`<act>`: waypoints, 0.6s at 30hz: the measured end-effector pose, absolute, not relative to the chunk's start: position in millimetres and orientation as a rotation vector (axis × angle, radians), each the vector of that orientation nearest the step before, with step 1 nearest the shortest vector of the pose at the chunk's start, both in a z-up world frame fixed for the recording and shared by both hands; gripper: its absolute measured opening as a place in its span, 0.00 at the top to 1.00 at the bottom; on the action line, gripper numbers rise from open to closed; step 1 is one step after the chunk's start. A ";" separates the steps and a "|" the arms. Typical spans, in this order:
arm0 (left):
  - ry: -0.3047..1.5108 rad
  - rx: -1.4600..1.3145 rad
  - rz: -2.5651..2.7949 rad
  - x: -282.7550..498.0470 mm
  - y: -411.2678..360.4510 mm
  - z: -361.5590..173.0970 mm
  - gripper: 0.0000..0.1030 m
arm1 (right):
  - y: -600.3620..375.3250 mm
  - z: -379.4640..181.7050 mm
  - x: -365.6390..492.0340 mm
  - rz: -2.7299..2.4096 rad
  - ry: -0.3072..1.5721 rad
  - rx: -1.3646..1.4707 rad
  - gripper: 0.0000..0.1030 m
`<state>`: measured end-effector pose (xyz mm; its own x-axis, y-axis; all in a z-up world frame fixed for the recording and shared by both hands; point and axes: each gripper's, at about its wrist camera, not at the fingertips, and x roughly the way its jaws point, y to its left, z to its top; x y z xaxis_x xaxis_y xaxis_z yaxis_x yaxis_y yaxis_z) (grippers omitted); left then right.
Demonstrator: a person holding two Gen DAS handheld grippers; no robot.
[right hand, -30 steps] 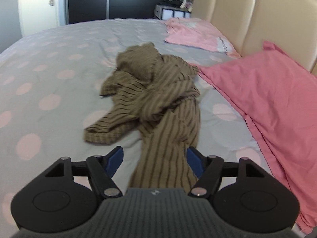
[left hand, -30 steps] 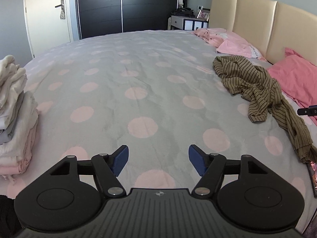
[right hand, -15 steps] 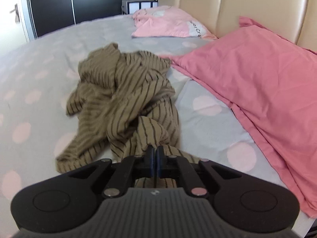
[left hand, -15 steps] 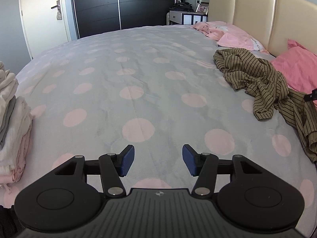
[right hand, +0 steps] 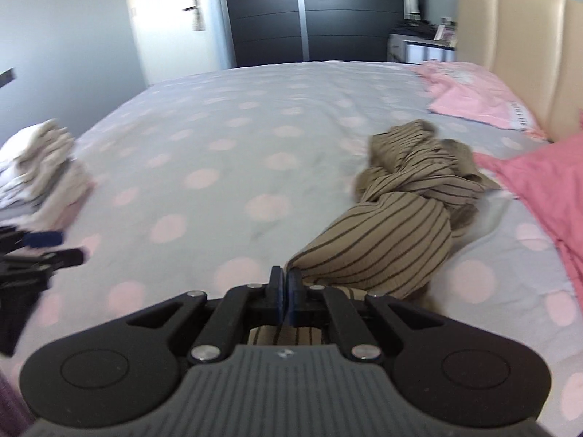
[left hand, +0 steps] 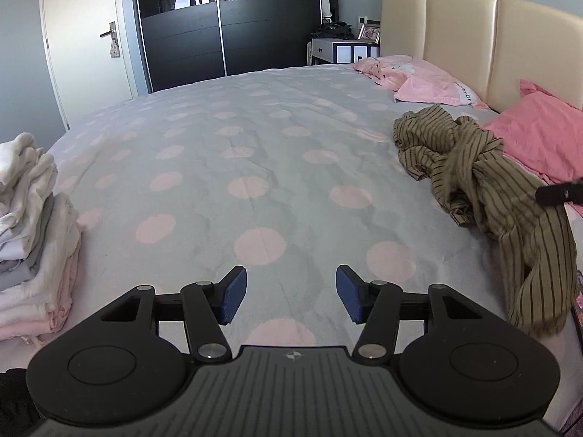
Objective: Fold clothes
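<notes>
A crumpled olive garment with dark stripes (left hand: 477, 182) lies on the right side of the bed, by the pink pillow; it also shows in the right wrist view (right hand: 397, 233). My right gripper (right hand: 285, 293) is shut on the near end of this striped garment, and the cloth stretches from the closed jaws toward the heap. My left gripper (left hand: 289, 293) is open and empty, low over the dotted bedspread (left hand: 255, 167), well left of the garment. The left gripper also shows at the left edge of the right wrist view (right hand: 40, 245).
A stack of folded white, grey and pink clothes (left hand: 32, 240) sits at the bed's left edge. Pink pillows (left hand: 543, 138) and a beige headboard (left hand: 492, 36) are on the right. A dark wardrobe (left hand: 226, 25) and a door (left hand: 83, 36) stand beyond the bed.
My right gripper closed on the striped garment's near end, then swung left, pulling the cloth taut. My left gripper stayed open over the bedspread and shifted slightly.
</notes>
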<state>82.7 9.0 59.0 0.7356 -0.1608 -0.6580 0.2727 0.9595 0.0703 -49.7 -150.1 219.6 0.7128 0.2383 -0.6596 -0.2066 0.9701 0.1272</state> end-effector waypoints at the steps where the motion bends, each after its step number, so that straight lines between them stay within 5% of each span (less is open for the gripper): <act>1: 0.708 0.171 -0.244 79.8 9.2 59.9 0.49 | -140.6 218.0 -59.4 0.281 0.748 0.043 0.97; 18: 0.713 0.256 -0.317 56.4 4.7 60.1 0.42 | -90.1 196.5 -141.0 0.496 0.888 -0.029 0.95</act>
